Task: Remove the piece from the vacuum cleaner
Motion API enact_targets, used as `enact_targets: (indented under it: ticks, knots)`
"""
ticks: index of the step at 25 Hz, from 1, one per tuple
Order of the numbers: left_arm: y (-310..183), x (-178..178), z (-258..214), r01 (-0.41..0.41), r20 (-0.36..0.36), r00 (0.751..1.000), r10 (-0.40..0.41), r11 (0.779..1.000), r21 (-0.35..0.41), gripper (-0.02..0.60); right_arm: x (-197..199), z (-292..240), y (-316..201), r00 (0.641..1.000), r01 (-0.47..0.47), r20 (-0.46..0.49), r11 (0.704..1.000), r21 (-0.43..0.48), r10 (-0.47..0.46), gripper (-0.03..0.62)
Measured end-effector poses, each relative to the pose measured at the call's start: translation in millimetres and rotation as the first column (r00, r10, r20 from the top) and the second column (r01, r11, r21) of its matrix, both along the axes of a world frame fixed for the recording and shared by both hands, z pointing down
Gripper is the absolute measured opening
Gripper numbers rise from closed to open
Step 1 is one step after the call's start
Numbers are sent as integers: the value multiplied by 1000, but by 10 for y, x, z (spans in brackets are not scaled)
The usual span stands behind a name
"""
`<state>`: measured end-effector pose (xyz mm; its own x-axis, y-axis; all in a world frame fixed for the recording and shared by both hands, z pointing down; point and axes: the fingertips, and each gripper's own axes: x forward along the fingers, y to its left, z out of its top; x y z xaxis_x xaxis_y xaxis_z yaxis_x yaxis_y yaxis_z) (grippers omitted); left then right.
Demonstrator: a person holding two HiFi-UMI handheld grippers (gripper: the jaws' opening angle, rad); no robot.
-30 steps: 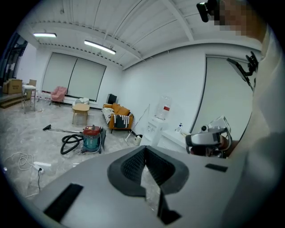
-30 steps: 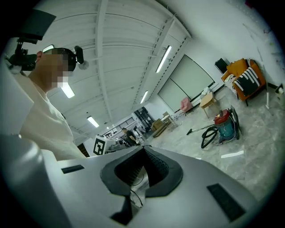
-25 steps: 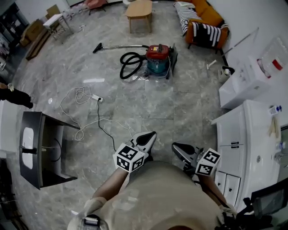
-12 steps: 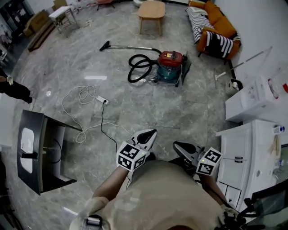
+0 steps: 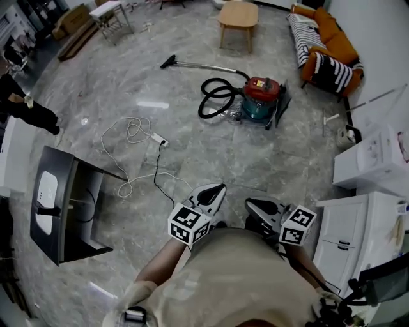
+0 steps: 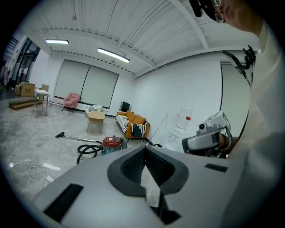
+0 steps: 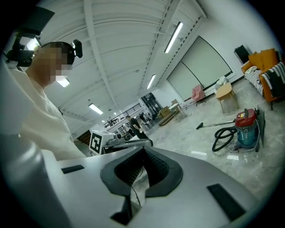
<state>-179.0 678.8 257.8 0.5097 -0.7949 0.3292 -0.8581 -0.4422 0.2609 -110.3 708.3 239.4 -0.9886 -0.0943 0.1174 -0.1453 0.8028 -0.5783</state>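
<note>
The red and teal vacuum cleaner (image 5: 262, 99) stands on the marble floor far ahead. Its black hose (image 5: 216, 99) is coiled at its left, and a metal wand (image 5: 208, 66) ends in a floor nozzle. I also see the vacuum cleaner (image 6: 111, 142) in the left gripper view and the vacuum cleaner (image 7: 246, 126) in the right gripper view, small and distant. My left gripper (image 5: 219, 187) and right gripper (image 5: 249, 204) are held close to the person's body, far short of the machine. Both are shut, with jaw tips touching and nothing held.
A white cable with a power strip (image 5: 158, 138) snakes across the floor between me and the vacuum. A dark open cabinet (image 5: 64, 211) stands at the left and white cabinets (image 5: 348, 230) at the right. A wooden table (image 5: 238, 15) and an orange sofa (image 5: 326, 45) lie beyond.
The vacuum cleaner has slid down and to the right in the head view, as the person has walked toward it. Both grippers keep their place in front of the body, still shut.
</note>
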Motion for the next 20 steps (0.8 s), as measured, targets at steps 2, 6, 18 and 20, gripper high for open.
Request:
enact_targets:
  ticks: [2,6,18,20]
  knots:
    - [-130,40,3,14,12,1000,-14,1000,-7,2,44,10,-173,1000,10,14,1000,-3,-10,2]
    - [-498,292,-30,29,35,999,-28,999,-17,2,283,-7,-634,998,11,56,1000,-22,-10,2]
    - [-1750,1354,-85,-1,147,989,5,1000,-24,2,1260,63,-1777,991,81,102,997,3,-81,2]
    - [-1874,1457,-91,3,161,987,1,1000,-22,2,1337,78,-1871,988,120,96,992,29,-122,2]
